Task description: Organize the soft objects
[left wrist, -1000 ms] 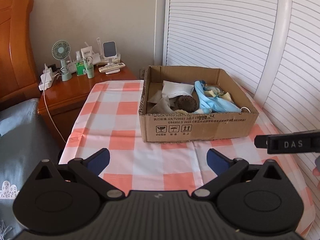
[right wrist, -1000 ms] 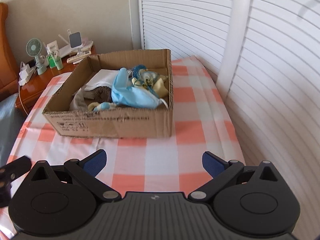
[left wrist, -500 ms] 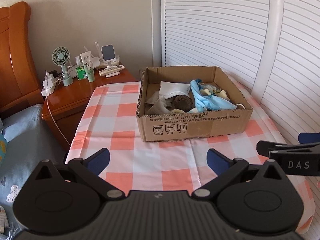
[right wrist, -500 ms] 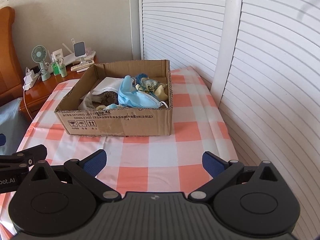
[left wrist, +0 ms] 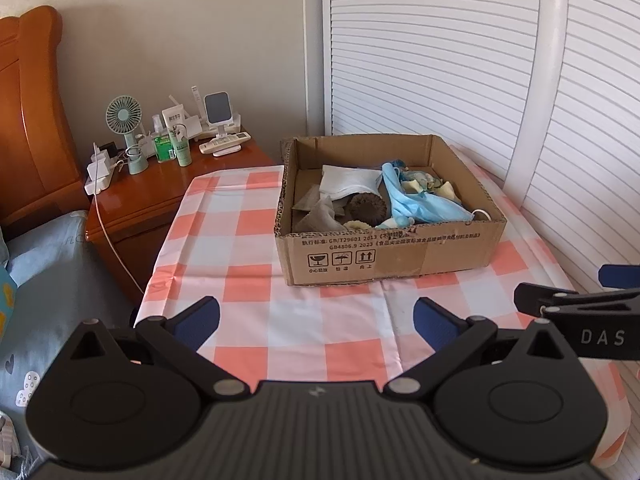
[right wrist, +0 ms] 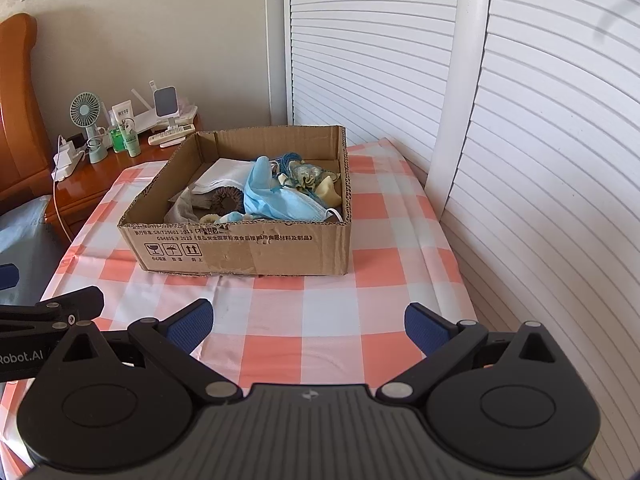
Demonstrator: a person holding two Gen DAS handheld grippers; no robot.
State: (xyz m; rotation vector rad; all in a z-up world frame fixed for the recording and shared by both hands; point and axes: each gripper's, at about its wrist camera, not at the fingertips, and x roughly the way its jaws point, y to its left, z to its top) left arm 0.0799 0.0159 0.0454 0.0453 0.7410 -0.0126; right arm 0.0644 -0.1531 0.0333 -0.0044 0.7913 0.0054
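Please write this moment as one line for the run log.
left claw: open, empty | right claw: open, empty | cardboard box: on checkered tablecloth, holds blue face mask

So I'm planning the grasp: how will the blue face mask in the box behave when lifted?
The blue face mask lies crumpled, so it is probably floppy and light. Its white ear loop hangs loose and could snag neighbouring items.
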